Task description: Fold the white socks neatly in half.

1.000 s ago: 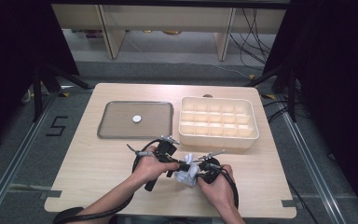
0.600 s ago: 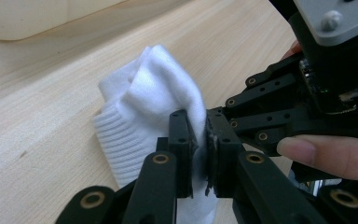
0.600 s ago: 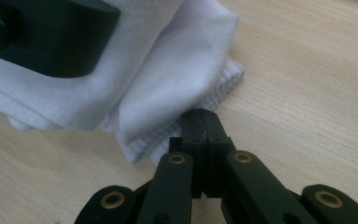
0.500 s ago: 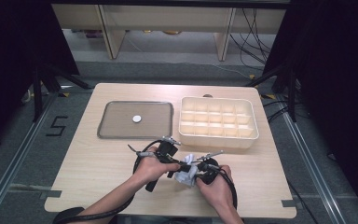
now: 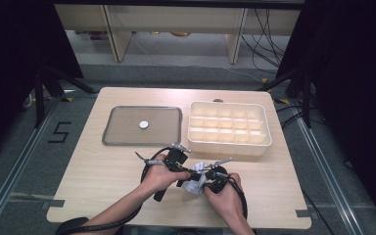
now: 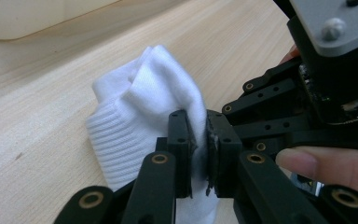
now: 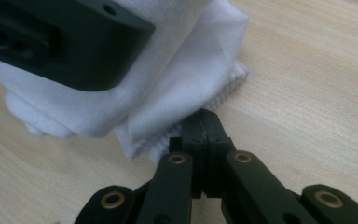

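- The white sock (image 5: 194, 182) lies bunched on the wooden table (image 5: 103, 191), near its front edge, between the 2 grippers and well short of the compartment box (image 5: 229, 128) and the grey tray (image 5: 122, 128) behind it.
- The left gripper (image 6: 199, 149) has its 2 jaws drawn almost together with a fold of the sock's fabric pinched between them; its ribbed cuff (image 6: 109, 144) bulges out to the left of the jaws in the left gripper view.
- The right gripper (image 7: 204, 135) has its jaws fully pressed together, and their tips appear to nip the sock's ribbed edge (image 7: 156, 137) right where it meets the table.
- The relation that matters: the sock sits straight ahead of both sets of fingertips, the 2 grippers facing one another across it, so both hands are about equally near. The left hand (image 5: 162, 175) holds the bulk of the bundle, the right hand (image 5: 223, 196) only a thin margin.
- The sock is so crumpled that its long axis cannot be read; toe and heel cannot be told apart, only the ribbed cuff end.
- From the high view, the hands and gripper bodies cover most of the sock, leaving a small white patch.
- In the right gripper view, the blurred black body of the left gripper (image 7: 65, 42) hides the bundle's upper left.
- How much cloth the right jaws truly hold is hard to make out; the grip looks shallow and could slip if the hands pull apart.
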`<act>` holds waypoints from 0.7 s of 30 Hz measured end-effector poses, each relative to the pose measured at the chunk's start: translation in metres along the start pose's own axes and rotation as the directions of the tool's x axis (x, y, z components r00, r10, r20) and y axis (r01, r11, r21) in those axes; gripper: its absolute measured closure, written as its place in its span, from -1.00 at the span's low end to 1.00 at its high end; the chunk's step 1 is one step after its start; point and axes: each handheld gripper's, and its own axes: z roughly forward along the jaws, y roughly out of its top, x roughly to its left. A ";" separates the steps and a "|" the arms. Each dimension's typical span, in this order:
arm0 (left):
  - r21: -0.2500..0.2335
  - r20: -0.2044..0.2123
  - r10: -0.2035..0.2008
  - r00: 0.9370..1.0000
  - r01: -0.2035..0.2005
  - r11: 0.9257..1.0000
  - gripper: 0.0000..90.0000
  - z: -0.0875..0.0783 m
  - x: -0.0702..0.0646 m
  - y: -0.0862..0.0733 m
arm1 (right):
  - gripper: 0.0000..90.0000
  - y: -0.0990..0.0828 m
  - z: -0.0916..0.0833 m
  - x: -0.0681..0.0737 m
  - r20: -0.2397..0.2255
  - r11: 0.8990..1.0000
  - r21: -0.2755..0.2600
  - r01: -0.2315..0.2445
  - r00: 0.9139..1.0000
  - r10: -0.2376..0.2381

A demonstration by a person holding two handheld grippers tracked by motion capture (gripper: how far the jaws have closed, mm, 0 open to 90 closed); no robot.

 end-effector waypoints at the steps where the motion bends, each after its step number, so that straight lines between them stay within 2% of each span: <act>1: 0.010 -0.006 0.007 1.000 -0.007 1.000 0.80 0.001 0.000 0.000 | 1.00 0.000 0.000 0.001 -0.001 1.000 0.004 -0.012 1.000 0.012; 3: 0.016 -0.011 0.006 1.000 -0.006 1.000 0.80 0.003 0.000 -0.001 | 1.00 0.000 0.000 0.001 -0.004 1.000 0.003 -0.011 1.000 0.011; 4: 0.002 0.001 0.004 1.000 -0.004 1.000 0.80 0.005 0.000 -0.003 | 1.00 0.000 0.000 0.000 0.005 1.000 -0.002 -0.011 1.000 0.011; 6: 0.020 -0.011 0.012 1.000 -0.012 1.000 0.80 0.006 -0.001 -0.003 | 0.99 0.000 0.000 -0.001 -0.010 1.000 -0.010 -0.009 1.000 0.009; 7: 0.018 -0.012 0.021 1.000 -0.020 1.000 0.80 0.007 -0.001 -0.003 | 0.98 0.000 -0.002 -0.001 -0.005 1.000 0.000 -0.024 1.000 0.024; 8: 0.021 -0.023 0.019 1.000 -0.019 1.000 0.80 0.007 -0.001 -0.003 | 0.96 0.000 -0.003 -0.004 -0.013 1.000 -0.005 -0.019 1.000 0.018; 9: 0.014 -0.017 0.024 1.000 -0.024 1.000 0.80 0.008 -0.001 -0.004 | 0.94 0.001 -0.005 -0.006 -0.010 1.000 -0.004 -0.022 1.000 0.022; 12: 0.027 -0.031 0.029 0.999 -0.028 0.999 0.80 0.009 -0.002 -0.004 | 0.86 0.004 -0.017 -0.015 -0.010 0.998 -0.048 -0.031 0.999 0.031; 13: 0.027 -0.033 0.036 0.999 -0.035 0.999 0.80 0.009 -0.002 -0.004 | 0.84 0.006 -0.020 -0.016 -0.015 0.996 -0.062 -0.056 0.998 0.055; 14: 0.025 -0.030 0.037 0.999 -0.037 0.999 0.80 0.010 -0.002 -0.004 | 0.80 0.007 -0.024 -0.020 -0.017 0.995 -0.080 -0.052 0.999 0.051; 17: 0.028 -0.039 0.045 0.998 -0.043 0.999 0.80 0.010 -0.003 -0.004 | 0.72 0.015 -0.034 -0.026 -0.033 0.988 -0.123 -0.090 0.996 0.086; 18: 0.024 -0.038 0.044 0.998 -0.043 0.999 0.80 0.011 -0.003 -0.004 | 0.68 0.018 -0.037 -0.026 -0.046 0.984 -0.127 -0.127 0.991 0.122; 20: 0.026 -0.044 0.050 0.998 -0.049 0.998 0.80 0.011 -0.004 -0.004 | 0.62 0.022 -0.040 -0.026 -0.046 0.981 -0.138 -0.137 0.990 0.132; 21: 0.023 -0.043 0.051 0.998 -0.050 0.998 0.80 0.012 -0.004 -0.005 | 0.58 0.026 -0.041 -0.026 -0.066 0.979 -0.148 -0.140 0.989 0.131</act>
